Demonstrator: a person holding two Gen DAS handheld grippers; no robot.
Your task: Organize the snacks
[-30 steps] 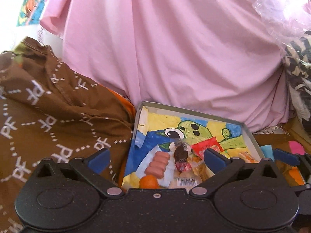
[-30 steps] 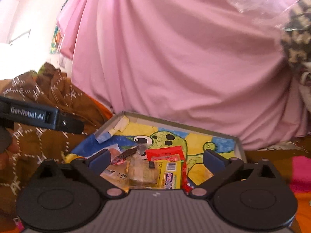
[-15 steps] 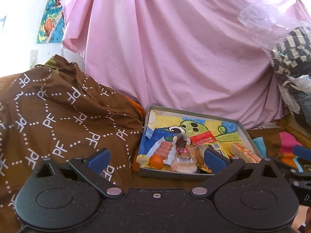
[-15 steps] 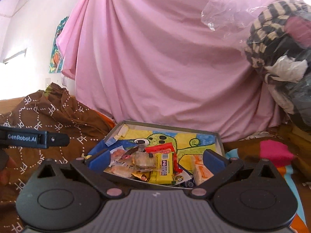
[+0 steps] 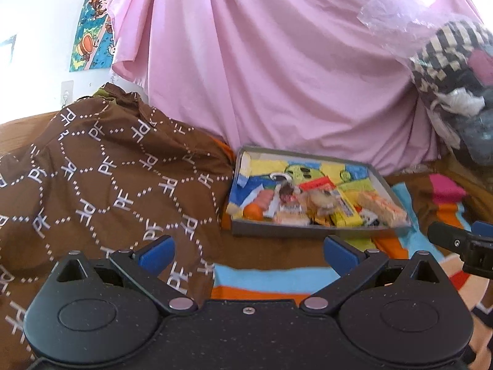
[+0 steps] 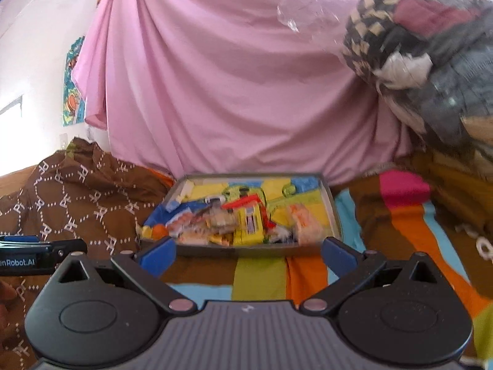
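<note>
A shallow grey box (image 5: pixel 308 233) (image 6: pixel 240 250) with a cartoon-painted floor lies on the striped bedspread ahead of both grippers. Inside it sit several snacks: an orange fruit (image 5: pixel 253 212) (image 6: pixel 160 231), pink sausages (image 5: pixel 265 199), a yellow packet (image 5: pixel 346 212) (image 6: pixel 249 226), a red packet (image 5: pixel 317 183) and a wrapped orange biscuit (image 5: pixel 382 208) (image 6: pixel 303 226). My left gripper (image 5: pixel 248 254) is open and holds nothing, well short of the box. My right gripper (image 6: pixel 248 254) is likewise open and holds nothing, its blue fingertips level with the box's near wall.
A brown patterned cloth (image 5: pixel 101 178) (image 6: pixel 83 194) is heaped left of the box. A pink sheet (image 5: pixel 277 71) hangs behind it. Bagged clothes (image 6: pixel 425 58) are piled at the right. The other gripper's tip shows at each view's edge (image 5: pixel 462 242) (image 6: pixel 40 252).
Both grippers have pulled back from over the box; it now looks smaller and farther away, with striped bedspread showing in front of it. Both stayed open.
</note>
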